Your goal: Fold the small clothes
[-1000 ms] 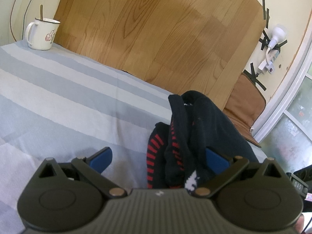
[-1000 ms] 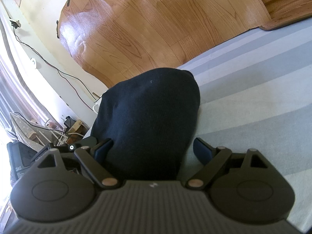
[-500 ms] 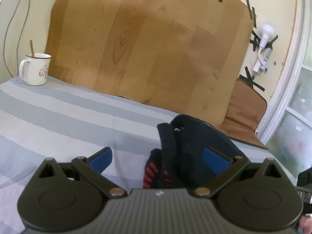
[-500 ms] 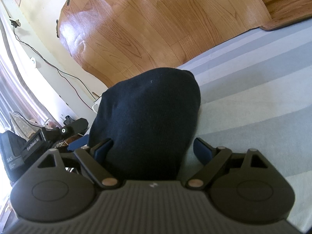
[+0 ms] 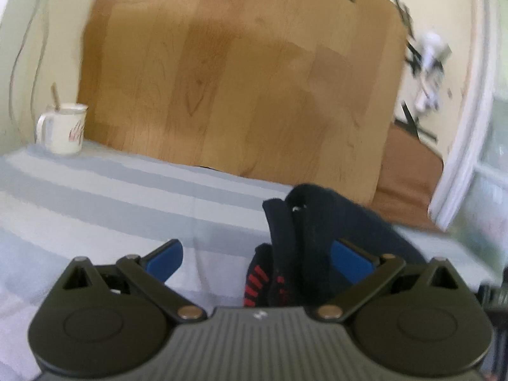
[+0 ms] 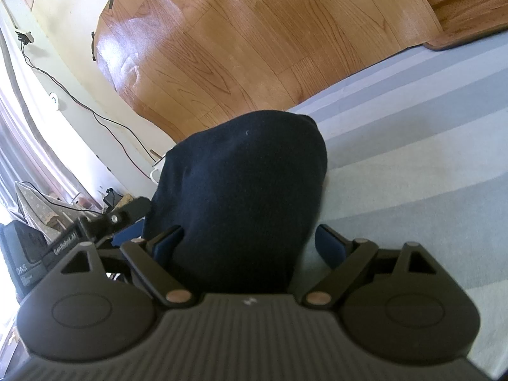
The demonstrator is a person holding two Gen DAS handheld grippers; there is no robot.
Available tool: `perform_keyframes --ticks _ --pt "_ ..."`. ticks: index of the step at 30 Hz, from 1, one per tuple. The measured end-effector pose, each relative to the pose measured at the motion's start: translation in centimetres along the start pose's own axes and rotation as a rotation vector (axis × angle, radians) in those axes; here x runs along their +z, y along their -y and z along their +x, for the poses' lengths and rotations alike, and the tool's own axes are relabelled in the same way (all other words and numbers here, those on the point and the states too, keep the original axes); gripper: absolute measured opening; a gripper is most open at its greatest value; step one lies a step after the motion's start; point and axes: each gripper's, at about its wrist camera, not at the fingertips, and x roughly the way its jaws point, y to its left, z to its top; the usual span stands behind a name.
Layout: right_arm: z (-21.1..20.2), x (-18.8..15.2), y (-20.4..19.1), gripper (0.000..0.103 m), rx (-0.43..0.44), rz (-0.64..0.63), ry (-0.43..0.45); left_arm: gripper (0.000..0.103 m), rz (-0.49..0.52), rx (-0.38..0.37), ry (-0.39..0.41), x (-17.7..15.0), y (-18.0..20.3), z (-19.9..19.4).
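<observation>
Dark navy knitted garment with red stripes (image 5: 304, 238): bunched lower centre-right in the left wrist view, on striped pale blue cloth (image 5: 95, 206), between the spread fingers of the left gripper (image 5: 257, 255), unpinched. White enamel mug (image 5: 62, 128) at far left. Right wrist view: same garment (image 6: 241, 197) filling centre frame, right gripper (image 6: 250, 243) wide open around it.

socks (image 5: 304, 241) lie on the striped cloth (image 5: 95, 209), mug (image 5: 62, 128) far left, board (image 5: 241, 79) behind.
</observation>
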Motion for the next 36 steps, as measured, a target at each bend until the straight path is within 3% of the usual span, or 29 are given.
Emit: perform_keyframes --ticks 2,10,14,20,22,26,31,34,36 --pt "0.0 0.0 0.0 0.092 0.000 0.000 0.000 0.103 0.036 0.053 0.003 -0.2 0.3 -0.1" --pt "0.0 0.0 -0.1 0.092 -0.002 0.000 0.001 0.103 0.049 0.033 -0.004 0.0 -0.4 -0.6" --pt "0.0 -0.1 -0.1 0.092 -0.004 -0.001 0.000 0.103 0.119 0.059 0.045 0.6 -0.1 -2.0" --pt "-0.2 -0.1 -0.2 0.092 -0.005 0.000 0.003 0.103 0.110 -0.034 0.038 2.2 -1.4 -2.6" --pt "-0.4 0.1 -0.4 0.092 -0.002 -0.009 0.020 0.103 0.087 -0.102 -0.004 2.8 -2.0 -2.2" --pt "-0.4 1.0 -0.4 0.092 -0.021 -0.059 0.010 0.103 0.014 -0.253 -0.178 3.8 -2.7 0.5" --pt "0.8 2.3 0.4 0.092 0.023 -0.047 -0.126 0.103 -0.114 -0.325 -0.372 3.0 -4.0 4.0" --pt "1.9 2.5 0.8 0.090 0.075 -0.022 -0.189 0.103 -0.189 -0.395 -0.445 1.2 -4.7 5.0" --pt "3.1 2.6 -0.3 0.087 0.073 -0.079 -0.218 0.102 -0.192 -0.406 -0.428 0.1 -4.2 5.0"
